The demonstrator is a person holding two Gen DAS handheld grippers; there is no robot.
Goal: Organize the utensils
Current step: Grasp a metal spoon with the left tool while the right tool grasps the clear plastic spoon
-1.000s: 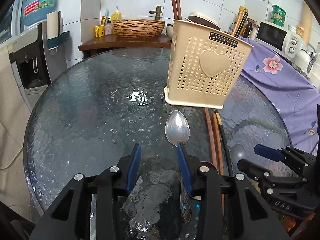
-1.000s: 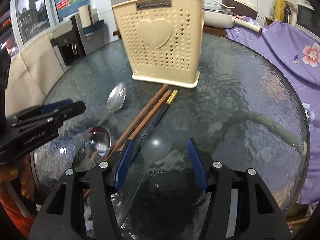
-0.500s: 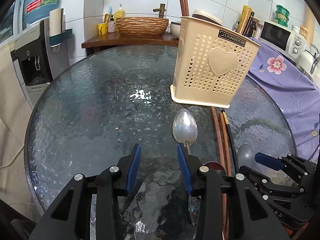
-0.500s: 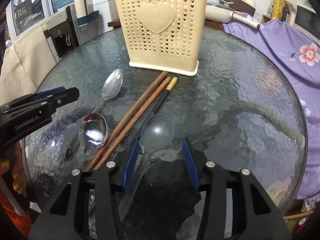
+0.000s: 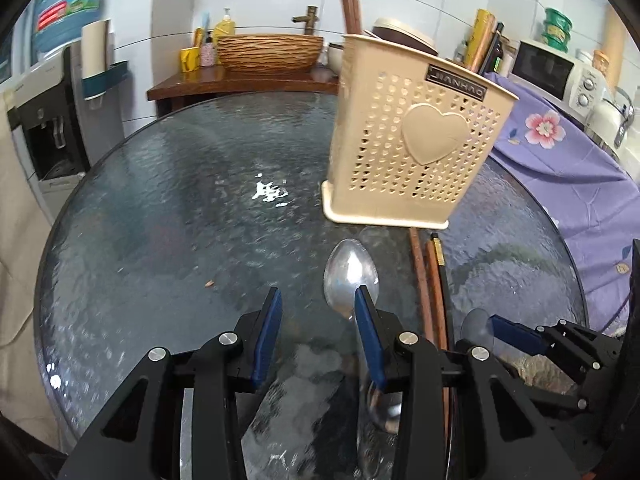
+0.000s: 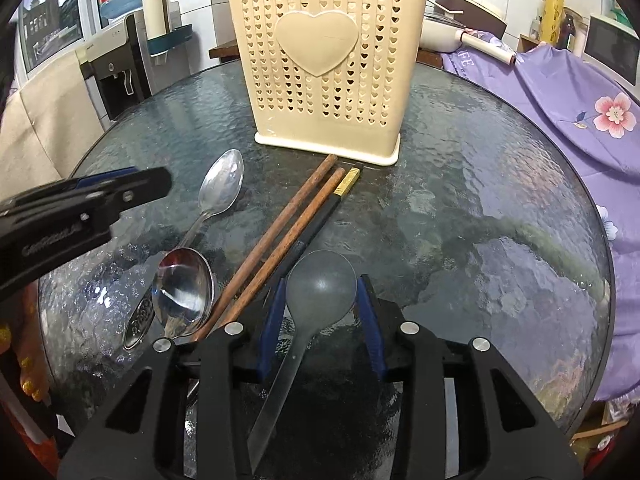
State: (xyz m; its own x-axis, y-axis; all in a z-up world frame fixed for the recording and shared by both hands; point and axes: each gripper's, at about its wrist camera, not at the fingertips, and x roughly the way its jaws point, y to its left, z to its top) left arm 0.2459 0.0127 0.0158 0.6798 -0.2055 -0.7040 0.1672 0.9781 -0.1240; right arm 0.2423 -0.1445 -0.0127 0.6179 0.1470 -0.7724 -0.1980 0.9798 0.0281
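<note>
The right gripper (image 6: 321, 306) has just been closing — its blue pads now flank the bowl of the translucent grey plastic spoon (image 6: 320, 286), seemingly touching it, near the round glass table's (image 6: 480, 200) near edge. This pickup looks underway. The left gripper (image 5: 316, 320) hovers partly open, empty, beside a steel spoon (image 5: 350, 272). The cream perforated utensil holder (image 6: 328, 64) stands mid-table, beyond the loose chopsticks (image 6: 288, 232).
</note>
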